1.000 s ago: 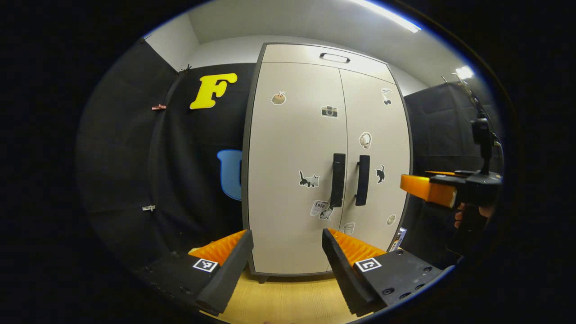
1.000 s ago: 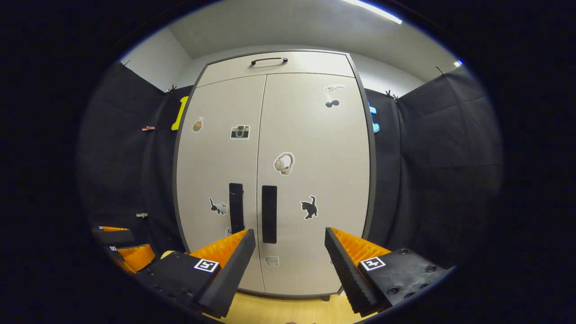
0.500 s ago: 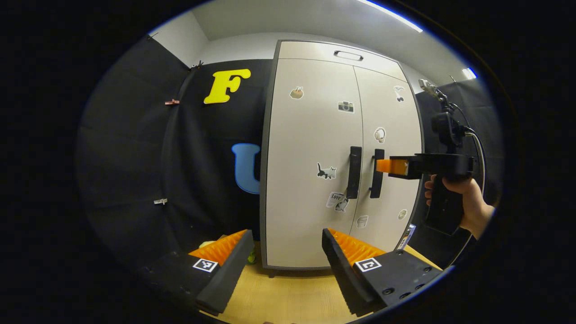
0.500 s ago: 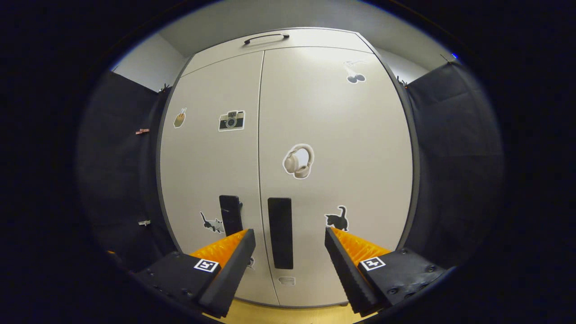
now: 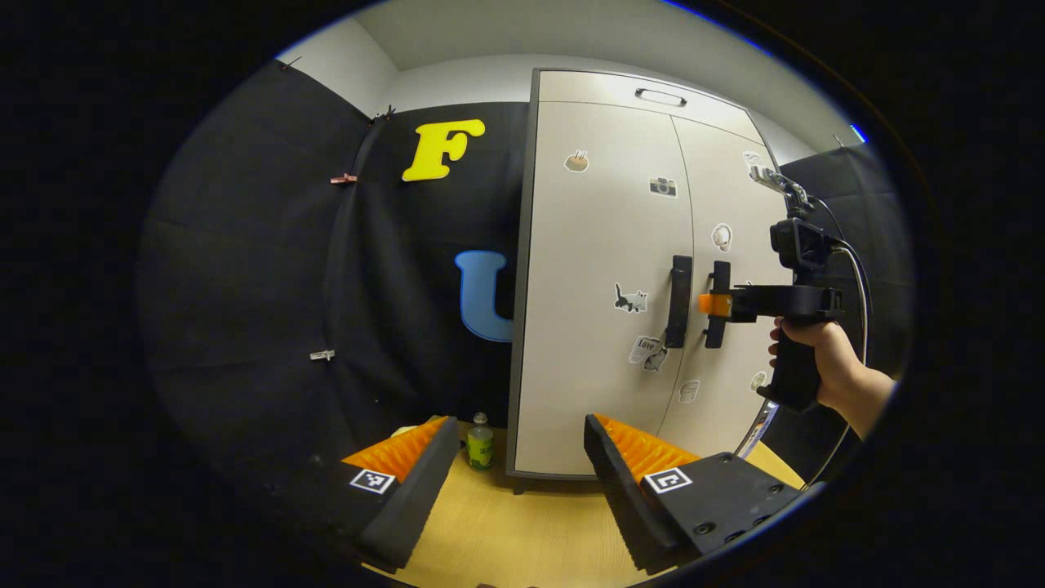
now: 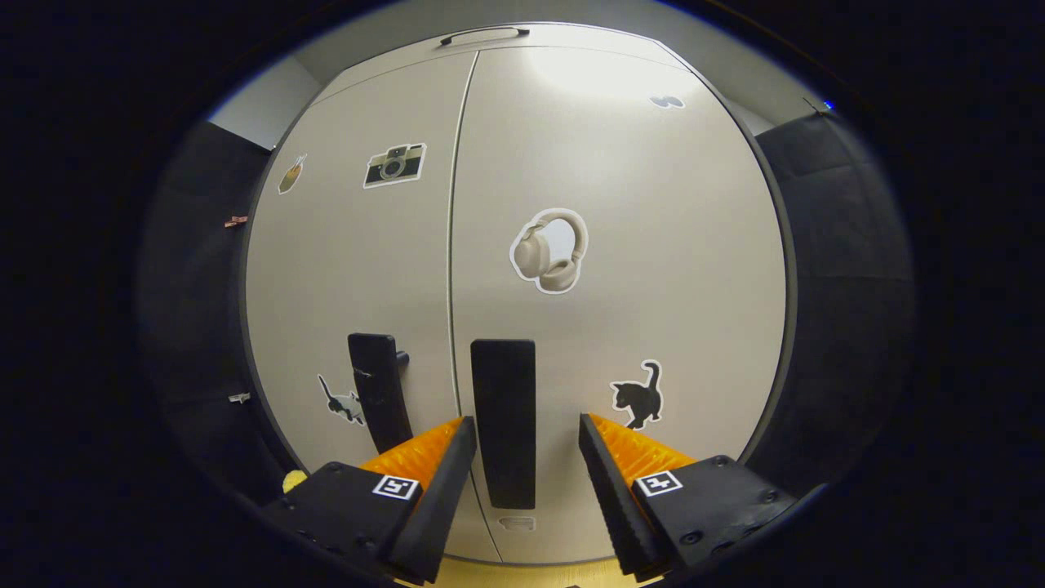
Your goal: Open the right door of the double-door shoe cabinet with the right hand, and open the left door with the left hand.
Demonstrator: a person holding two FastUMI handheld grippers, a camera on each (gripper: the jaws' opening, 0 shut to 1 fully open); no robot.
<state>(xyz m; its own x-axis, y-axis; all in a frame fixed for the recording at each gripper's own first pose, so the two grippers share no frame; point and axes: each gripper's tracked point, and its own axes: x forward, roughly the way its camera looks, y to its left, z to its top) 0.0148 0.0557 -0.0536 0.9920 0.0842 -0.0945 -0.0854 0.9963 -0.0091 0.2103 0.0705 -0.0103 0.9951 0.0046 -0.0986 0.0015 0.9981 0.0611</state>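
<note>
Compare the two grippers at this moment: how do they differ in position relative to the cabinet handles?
The right gripper is close to the cabinet, its open fingers on either side of the right door handle without pressing it; the left gripper hangs farther back, aimed near the cabinet's left edge, away from the left door handle. Both are open, and both doors look closed.

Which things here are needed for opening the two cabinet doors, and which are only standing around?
Needed:
right door
right handle
left door
left handle
right gripper, open around the right handle
left gripper, open, away from the cabinet

Not needed:
bottle on the floor
stickers, such as the headphones
top handle
</note>
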